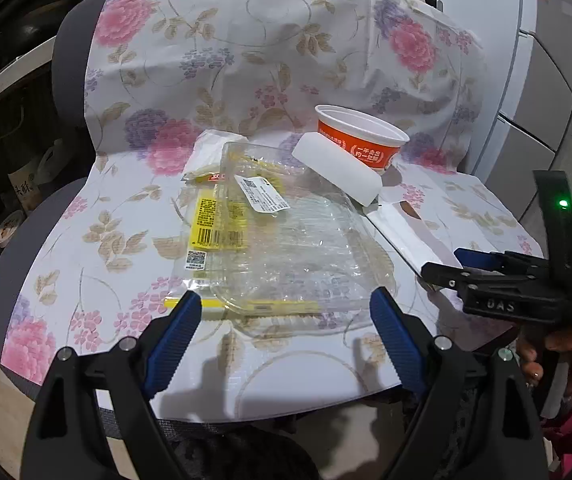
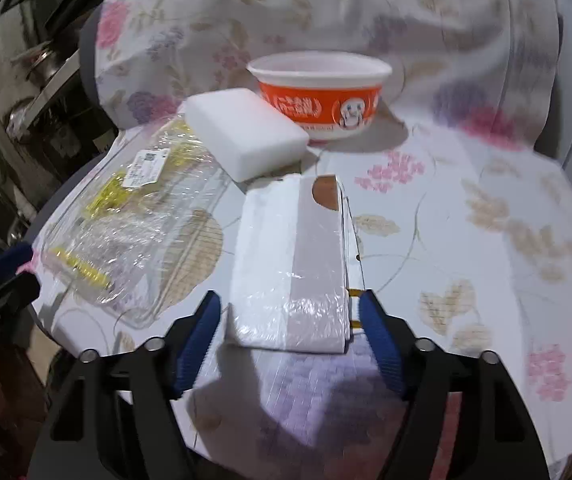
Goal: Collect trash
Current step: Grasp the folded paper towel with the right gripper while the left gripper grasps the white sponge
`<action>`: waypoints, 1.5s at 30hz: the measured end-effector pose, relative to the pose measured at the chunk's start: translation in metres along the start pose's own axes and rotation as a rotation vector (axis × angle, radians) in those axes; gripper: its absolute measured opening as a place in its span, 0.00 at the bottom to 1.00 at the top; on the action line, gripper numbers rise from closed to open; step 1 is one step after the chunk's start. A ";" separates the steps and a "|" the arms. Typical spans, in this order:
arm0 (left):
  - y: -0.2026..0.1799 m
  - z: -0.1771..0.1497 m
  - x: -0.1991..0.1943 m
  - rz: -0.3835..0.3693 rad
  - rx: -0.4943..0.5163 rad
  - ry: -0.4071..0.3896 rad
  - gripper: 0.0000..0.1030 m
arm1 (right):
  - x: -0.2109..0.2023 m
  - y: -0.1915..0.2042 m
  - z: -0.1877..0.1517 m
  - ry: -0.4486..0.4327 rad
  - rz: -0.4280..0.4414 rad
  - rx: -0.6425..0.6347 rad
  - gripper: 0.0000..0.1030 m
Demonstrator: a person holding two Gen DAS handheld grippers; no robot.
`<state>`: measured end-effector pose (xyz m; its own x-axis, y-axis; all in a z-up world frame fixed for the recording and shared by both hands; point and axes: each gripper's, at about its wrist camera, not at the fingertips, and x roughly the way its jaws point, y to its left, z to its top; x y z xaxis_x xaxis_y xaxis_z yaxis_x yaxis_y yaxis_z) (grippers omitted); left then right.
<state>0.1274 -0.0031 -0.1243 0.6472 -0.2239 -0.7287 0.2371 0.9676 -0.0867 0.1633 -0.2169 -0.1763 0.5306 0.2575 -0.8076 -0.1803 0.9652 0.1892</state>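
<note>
On the flowered cloth (image 1: 245, 60) over the chair seat lay the trash: a clear tray (image 1: 286, 252) on a yellow wrapper (image 1: 209, 224), a white block (image 1: 338, 168), an orange bowl (image 1: 362, 136) behind it, and a flat white packet (image 2: 294, 264). I had my left tool (image 1: 286, 312) apart, empty, its pads either side of the tray's near edge but not pressing. My right tool (image 2: 290, 320) was also apart, straddling the packet's near end without gripping. I judged the tray light, thin and slippery, likely to buckle if squeezed mid-wall, so the stiffer near rim looked the place to take it. The packet seemed light and film-wrapped, fairly stiff across its width; pinching the near end should hold, though the film might slide. The left view showed the wrapper under the tray and my hand (image 1: 558, 352) on the right tool; the right view, somewhat blurred, showed the packet's full length and brown patch, and the bowl's printed face.
</note>
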 end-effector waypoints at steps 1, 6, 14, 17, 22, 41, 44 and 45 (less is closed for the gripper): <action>0.000 0.000 0.000 0.000 0.001 -0.001 0.81 | 0.001 -0.001 0.001 -0.003 0.005 0.002 0.76; 0.002 0.000 0.000 0.009 -0.002 0.001 0.81 | 0.000 0.006 0.002 -0.032 -0.063 -0.056 0.80; -0.004 -0.001 0.002 0.002 0.010 0.007 0.81 | 0.009 0.017 0.001 0.044 -0.044 -0.161 0.79; -0.008 0.000 0.001 0.000 0.016 0.006 0.81 | 0.008 0.014 0.003 0.051 -0.015 -0.141 0.63; -0.013 0.012 0.000 -0.020 0.010 -0.003 0.81 | 0.004 -0.002 0.006 0.024 -0.021 -0.059 0.33; -0.056 0.109 0.101 0.015 -0.067 0.092 0.78 | -0.074 -0.021 0.004 -0.210 -0.163 -0.070 0.13; -0.050 0.118 0.121 0.024 -0.109 0.113 0.76 | -0.078 -0.026 0.004 -0.230 -0.167 -0.074 0.13; -0.045 0.121 0.130 0.017 -0.143 0.130 0.75 | -0.077 -0.027 0.005 -0.234 -0.164 -0.074 0.13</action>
<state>0.2882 -0.0902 -0.1334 0.5492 -0.1998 -0.8114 0.1159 0.9798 -0.1629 0.1313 -0.2631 -0.1163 0.7326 0.1096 -0.6718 -0.1313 0.9912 0.0185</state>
